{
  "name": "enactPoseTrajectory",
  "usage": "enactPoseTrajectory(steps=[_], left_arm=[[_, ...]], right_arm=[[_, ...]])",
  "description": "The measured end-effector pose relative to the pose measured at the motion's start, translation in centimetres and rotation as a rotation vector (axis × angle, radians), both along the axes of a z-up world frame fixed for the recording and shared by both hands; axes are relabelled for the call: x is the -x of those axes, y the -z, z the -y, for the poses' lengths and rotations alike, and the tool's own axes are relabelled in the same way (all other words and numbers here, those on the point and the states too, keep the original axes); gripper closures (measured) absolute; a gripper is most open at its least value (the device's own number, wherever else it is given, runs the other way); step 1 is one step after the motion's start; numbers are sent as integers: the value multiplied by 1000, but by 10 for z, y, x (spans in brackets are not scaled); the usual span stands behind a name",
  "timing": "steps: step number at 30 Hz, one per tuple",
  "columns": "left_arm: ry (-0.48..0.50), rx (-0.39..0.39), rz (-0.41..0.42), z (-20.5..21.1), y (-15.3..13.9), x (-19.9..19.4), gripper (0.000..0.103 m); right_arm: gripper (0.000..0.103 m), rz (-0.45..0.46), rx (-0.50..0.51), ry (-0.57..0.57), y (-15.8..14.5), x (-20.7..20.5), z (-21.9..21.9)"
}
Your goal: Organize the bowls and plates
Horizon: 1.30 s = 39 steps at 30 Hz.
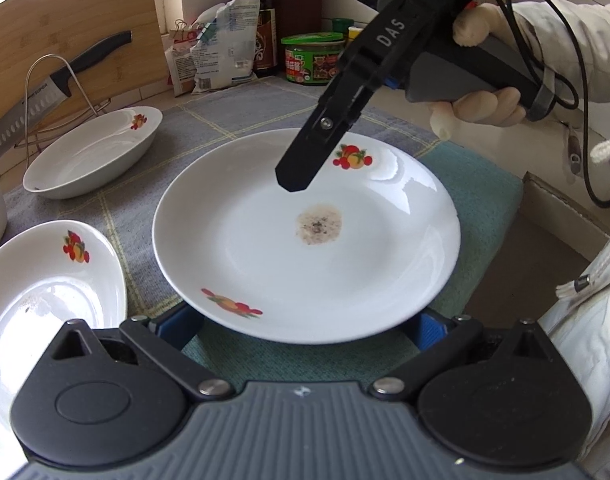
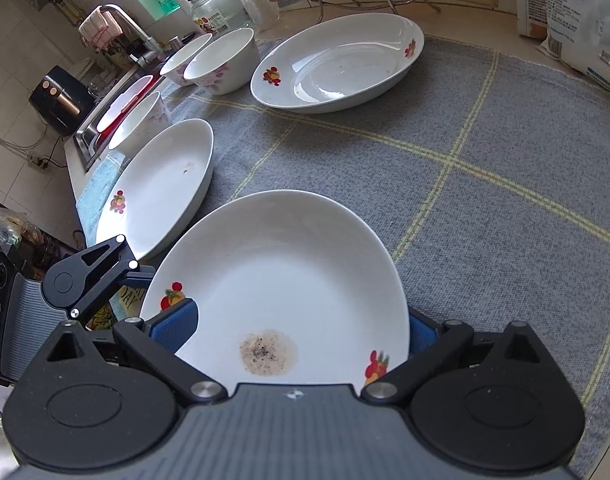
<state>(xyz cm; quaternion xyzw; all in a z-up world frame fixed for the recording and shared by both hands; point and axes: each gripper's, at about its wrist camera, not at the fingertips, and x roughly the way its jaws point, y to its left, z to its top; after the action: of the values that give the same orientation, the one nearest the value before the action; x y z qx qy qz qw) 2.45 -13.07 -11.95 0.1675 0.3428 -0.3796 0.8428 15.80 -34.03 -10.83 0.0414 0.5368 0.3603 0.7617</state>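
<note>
A white plate (image 1: 305,240) with fruit decals and a brown stain in its middle lies over a teal towel (image 1: 481,200). My left gripper (image 1: 305,332) is open; its blue pads (image 1: 429,326) reach under the plate's near rim, and contact cannot be judged. My right gripper (image 1: 293,182) comes down from the upper right over the plate's far side. In the right wrist view the same plate (image 2: 285,272) fills the gap of the open right gripper (image 2: 297,320). There the left pad (image 2: 177,322) lies over the plate and the right one sits behind its rim. The left gripper (image 2: 137,274) is at the plate's left edge.
Two deep oval dishes (image 2: 337,64) (image 2: 157,184) sit on the grey checked cloth (image 2: 485,200), with three flowered bowls (image 2: 221,60) and a sink (image 2: 89,136) beyond. A knife on a wire rack (image 1: 45,92), food bags (image 1: 213,48), a jar (image 1: 313,60) and bottles line the back wall.
</note>
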Motion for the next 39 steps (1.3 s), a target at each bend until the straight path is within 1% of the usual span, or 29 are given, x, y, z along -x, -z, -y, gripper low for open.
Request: enactPoseTrajectory(steps=[5,8,12,16,18,20,23,31,39], left_arm=[[6,-3,0,0,0,-2,1],[18,-9,14,2,0,-1,0],[19,-7,9,1,0,-1,1],[25,-23,0,3,-1,-1,1],[30,-37,8,4,-3,-2,1],[31,-45,10,5,-4,-3,1],[30,-40,-9,5,-6,-6,1],[46,-39,17,13,-17,-13,1],[89,-32,34,35,-22,-32,1]], right_arm=[[0,-7,-3,-4,0,-2,-1],[0,-16,-17,-5,0,-4,0],[0,-18,-19,-11,0,-4,1],[0,-22,-21,-6,0,-4,1],[0,-24,-19,-2,-2,-4,0],[0,-15,-20,-9,-4,-2,-1],[0,-12,-17,-10,-5,-3,-1],[0,18,-12,9,-14,-5,9],[0,54,-7,66,-24,-13,34]])
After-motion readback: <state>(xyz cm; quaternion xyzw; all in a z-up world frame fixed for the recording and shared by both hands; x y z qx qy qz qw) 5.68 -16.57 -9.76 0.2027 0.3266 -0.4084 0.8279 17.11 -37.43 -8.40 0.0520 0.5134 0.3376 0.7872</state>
